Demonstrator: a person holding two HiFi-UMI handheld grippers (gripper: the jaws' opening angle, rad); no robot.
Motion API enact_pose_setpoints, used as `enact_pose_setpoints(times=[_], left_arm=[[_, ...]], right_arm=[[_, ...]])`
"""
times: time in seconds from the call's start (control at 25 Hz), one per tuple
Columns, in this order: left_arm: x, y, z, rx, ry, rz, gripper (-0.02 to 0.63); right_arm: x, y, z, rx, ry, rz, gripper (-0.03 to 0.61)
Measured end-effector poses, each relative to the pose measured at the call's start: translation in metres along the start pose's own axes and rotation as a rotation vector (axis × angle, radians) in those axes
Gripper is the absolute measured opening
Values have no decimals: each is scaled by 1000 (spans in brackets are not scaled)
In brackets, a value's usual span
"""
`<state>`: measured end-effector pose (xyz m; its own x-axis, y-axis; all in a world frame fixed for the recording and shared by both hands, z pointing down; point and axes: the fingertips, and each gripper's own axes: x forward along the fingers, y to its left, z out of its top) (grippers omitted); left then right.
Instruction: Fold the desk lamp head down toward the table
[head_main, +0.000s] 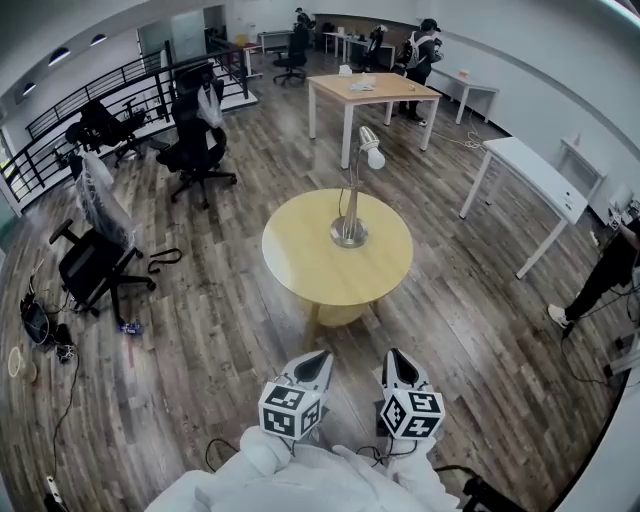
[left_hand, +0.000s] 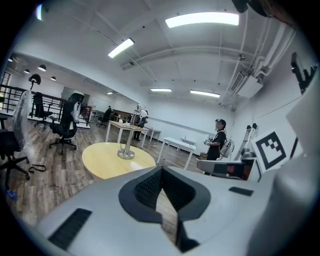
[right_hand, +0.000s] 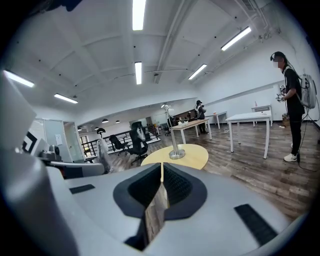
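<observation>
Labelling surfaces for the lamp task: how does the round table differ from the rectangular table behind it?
Shape: the round table has a circular top; the rectangular table has a four-cornered one.
Support: the round table sits on one central pedestal; the rectangular table stands on white corner legs.
Load: the round table carries the lamp; the rectangular table holds only small items.
Both have light wood-coloured tops.

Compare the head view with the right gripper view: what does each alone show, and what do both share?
Head view only: the person's white sleeves and a black strap on the floor. Right gripper view only: ceiling strip lights. Both: the upright desk lamp on the round yellow table, and the right gripper, shut and empty.
</observation>
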<state>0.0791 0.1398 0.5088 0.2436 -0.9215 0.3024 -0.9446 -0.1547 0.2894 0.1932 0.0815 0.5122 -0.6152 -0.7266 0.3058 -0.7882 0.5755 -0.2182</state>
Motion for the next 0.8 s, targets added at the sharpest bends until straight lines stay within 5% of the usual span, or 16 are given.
enact_pose_setpoints(times=[0.8], left_arm=[[136,144,90,18,35,-62,2]], right_arm=[[192,-5,74,38,-26,-60,12]])
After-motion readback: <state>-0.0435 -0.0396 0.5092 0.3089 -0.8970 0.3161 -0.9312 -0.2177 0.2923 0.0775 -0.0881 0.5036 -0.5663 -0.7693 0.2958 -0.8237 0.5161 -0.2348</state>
